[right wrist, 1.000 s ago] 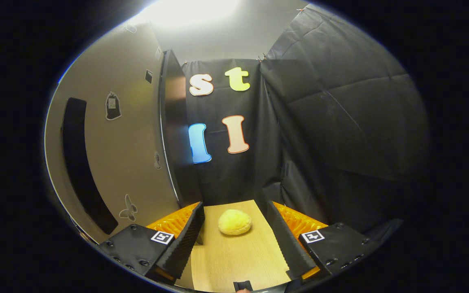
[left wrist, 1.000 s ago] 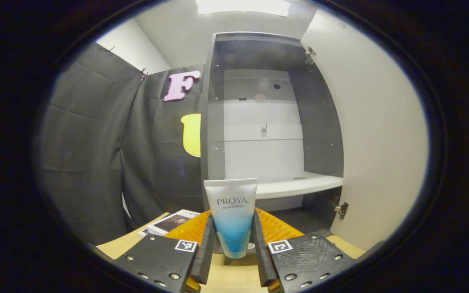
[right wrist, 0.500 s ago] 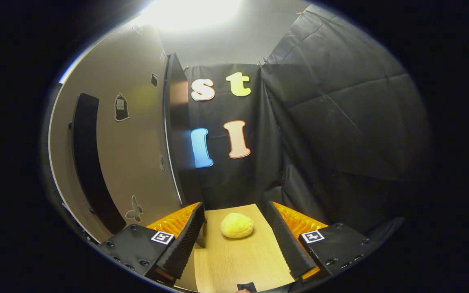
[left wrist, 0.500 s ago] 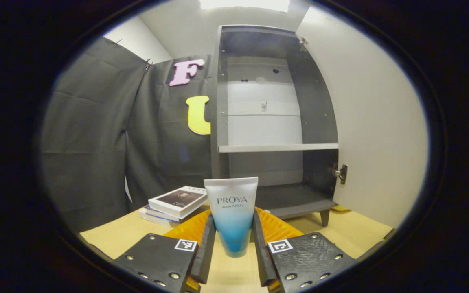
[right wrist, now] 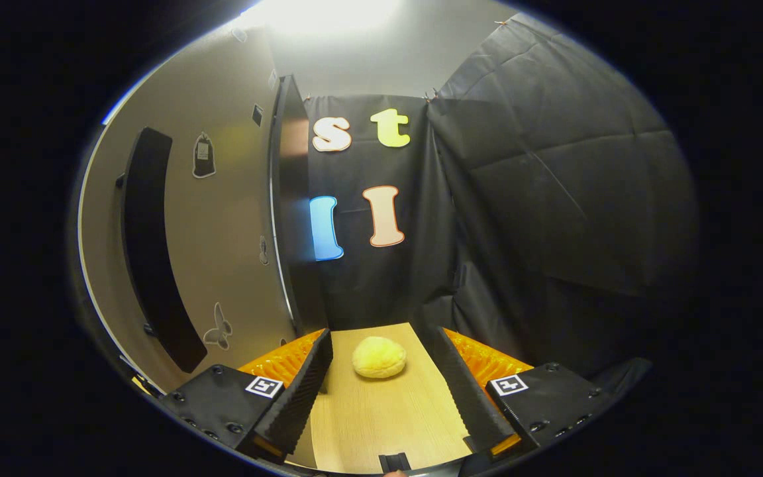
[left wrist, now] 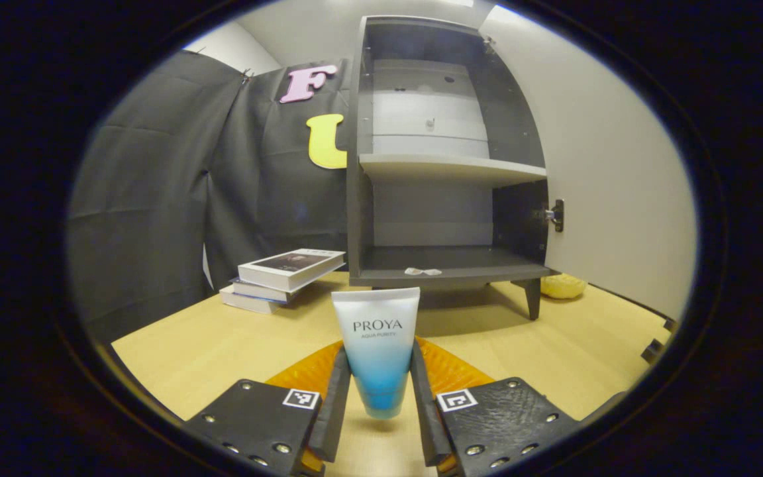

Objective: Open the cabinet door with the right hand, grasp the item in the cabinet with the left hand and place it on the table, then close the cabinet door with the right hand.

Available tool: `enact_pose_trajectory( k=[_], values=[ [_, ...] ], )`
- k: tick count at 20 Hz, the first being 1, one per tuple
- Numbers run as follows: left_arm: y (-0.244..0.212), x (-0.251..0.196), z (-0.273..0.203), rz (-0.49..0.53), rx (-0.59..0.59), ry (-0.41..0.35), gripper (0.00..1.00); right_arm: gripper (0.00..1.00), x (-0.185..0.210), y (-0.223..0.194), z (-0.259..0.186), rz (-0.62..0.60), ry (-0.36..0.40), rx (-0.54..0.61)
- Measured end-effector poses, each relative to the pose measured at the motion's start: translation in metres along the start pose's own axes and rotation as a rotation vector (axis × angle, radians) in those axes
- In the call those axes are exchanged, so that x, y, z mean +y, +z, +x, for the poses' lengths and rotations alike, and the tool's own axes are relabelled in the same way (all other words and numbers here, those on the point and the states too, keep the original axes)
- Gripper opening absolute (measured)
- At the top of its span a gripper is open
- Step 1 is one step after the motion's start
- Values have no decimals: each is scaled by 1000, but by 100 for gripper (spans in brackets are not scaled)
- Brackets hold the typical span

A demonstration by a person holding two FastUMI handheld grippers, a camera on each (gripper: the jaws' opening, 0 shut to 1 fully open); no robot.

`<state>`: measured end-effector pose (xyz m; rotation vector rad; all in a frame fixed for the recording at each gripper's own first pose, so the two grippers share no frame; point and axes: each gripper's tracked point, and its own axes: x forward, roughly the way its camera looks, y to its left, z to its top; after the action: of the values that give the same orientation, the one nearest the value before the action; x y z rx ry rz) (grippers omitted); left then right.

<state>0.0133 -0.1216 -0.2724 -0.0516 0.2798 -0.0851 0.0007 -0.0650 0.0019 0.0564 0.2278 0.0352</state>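
In the left gripper view my left gripper (left wrist: 377, 397) is shut on a white-and-blue cosmetic tube (left wrist: 375, 344), held upright just above the wooden table (left wrist: 222, 338). Behind it the grey cabinet (left wrist: 441, 165) stands with its door (left wrist: 613, 172) swung wide to the right; its shelves are bare apart from small white bits on the bottom one. In the right gripper view my right gripper (right wrist: 385, 397) is open with nothing between its fingers, low over the table. The outer face of the cabinet door (right wrist: 222, 218) with its long black handle (right wrist: 153, 245) stands to its left.
A stack of books (left wrist: 275, 278) lies on the table left of the cabinet. A yellow round sponge-like ball (right wrist: 379, 358) sits on the table ahead of the right gripper, also seen as the yellow ball (left wrist: 561, 286) beside the cabinet's leg.
The left gripper has drawn back and down out of the cabinet with the tube, now low over the table. The right gripper has barely shifted.
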Motion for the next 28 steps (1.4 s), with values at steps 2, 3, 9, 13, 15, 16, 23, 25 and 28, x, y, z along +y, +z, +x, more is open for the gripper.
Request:
enact_pose_trajectory(
  k=[2, 3, 9, 13, 15, 16, 23, 25, 28],
  values=[
    [-16, 2, -1, 8, 15, 7, 53, 98, 5, -2, 1, -16, 5, 7],
    [-23, 2, -1, 13, 22, 11, 50, 98, 8, -2, 3, -24, 7, 11],
    [-46, 0, -6, 17, 60, 29, 51, 98, 16, -3, 10, -40, 20, 27],
    [-45, 0, -7, 30, 68, 35, 54, 98, 14, -8, 12, -29, 23, 32],
    [-43, -1, -10, 43, 67, 42, 54, 98, 11, -10, 12, -25, 20, 35],
    [-41, -3, -12, 47, 65, 44, 61, 98, 11, -11, 12, -23, 20, 35],
    [18, 14, -41, 4, 31, 103, 88, 98, 4, -4, 4, -33, 38, 17],
    [52, 17, -52, -12, 19, 104, 88, 98, 5, 4, 1, -29, 51, -5],
    [115, 32, -78, 2, -15, 132, 87, 93, 15, 14, -1, 14, 107, -17]
  ],
)
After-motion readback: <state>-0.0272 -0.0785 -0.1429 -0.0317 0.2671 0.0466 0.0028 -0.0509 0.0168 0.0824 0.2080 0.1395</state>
